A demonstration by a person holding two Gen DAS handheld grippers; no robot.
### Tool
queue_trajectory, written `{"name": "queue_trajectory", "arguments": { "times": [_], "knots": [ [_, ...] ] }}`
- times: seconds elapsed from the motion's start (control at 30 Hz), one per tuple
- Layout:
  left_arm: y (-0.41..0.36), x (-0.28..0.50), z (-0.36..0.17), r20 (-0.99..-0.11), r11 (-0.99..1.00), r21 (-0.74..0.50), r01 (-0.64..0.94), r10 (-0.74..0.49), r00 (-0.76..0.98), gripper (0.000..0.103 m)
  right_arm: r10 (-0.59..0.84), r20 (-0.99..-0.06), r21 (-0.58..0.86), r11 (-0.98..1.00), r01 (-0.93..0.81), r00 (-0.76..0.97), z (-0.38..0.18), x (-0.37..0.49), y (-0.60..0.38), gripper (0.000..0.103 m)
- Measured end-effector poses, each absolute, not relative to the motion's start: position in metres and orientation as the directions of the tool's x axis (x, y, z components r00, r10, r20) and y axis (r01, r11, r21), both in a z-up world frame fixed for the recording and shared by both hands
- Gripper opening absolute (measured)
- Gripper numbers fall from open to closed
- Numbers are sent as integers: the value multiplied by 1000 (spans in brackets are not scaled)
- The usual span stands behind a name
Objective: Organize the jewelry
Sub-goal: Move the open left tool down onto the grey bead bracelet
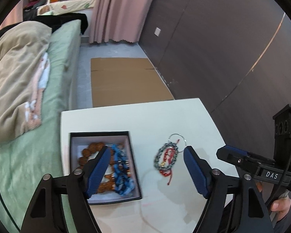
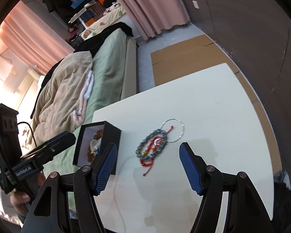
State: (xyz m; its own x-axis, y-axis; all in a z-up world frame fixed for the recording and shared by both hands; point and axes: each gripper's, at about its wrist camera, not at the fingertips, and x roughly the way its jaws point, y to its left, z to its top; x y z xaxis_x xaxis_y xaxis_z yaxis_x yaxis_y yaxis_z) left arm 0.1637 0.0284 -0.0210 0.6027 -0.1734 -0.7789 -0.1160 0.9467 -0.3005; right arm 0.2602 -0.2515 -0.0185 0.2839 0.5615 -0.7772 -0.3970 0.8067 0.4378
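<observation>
Smooth white bench (image 1: 164,116): black rectangular box (image 1: 99,134) holding knobbly brown beads, perhaps wooden; beaded bracelet (image 1: 165,159) just right; both grippers' fingers apart, empty.

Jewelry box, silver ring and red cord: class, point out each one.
Jewelry box (image 1: 134,167), left wrist view, on its black right wall.
Silver ring (image 2: 181,123), right wrist view, on its thin rim.
Red cord (image 2: 147,169), right wrist view, on its loose tail.

Your wrist cams both look steeply down along their jaws, close above the white rectangular table (image 1: 164,120); both share the grey-and-red bracelet cluster (image 1: 165,158) lying ahead between jaws.
</observation>
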Motion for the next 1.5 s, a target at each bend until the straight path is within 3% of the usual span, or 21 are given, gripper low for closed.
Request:
{"name": "queue_trajectory", "arguments": {
  "times": [0.47,0.67,1.5],
  "knots": [
    [-22,204,-59,-868,977,-204,-58,-154,472,37,540,-794,472,837,-276,279,-43,288,-294,67],
    [-38,219,-78,-903,989,-138,-58,-101,418,25,550,-792,491,832,-258,266,-51,295,-302,67],
    [-53,241,-124,-948,996,-44,-83,-15,319,21,556,-793,508,829,-235,248,-65,311,-316,67]
  ]
}}
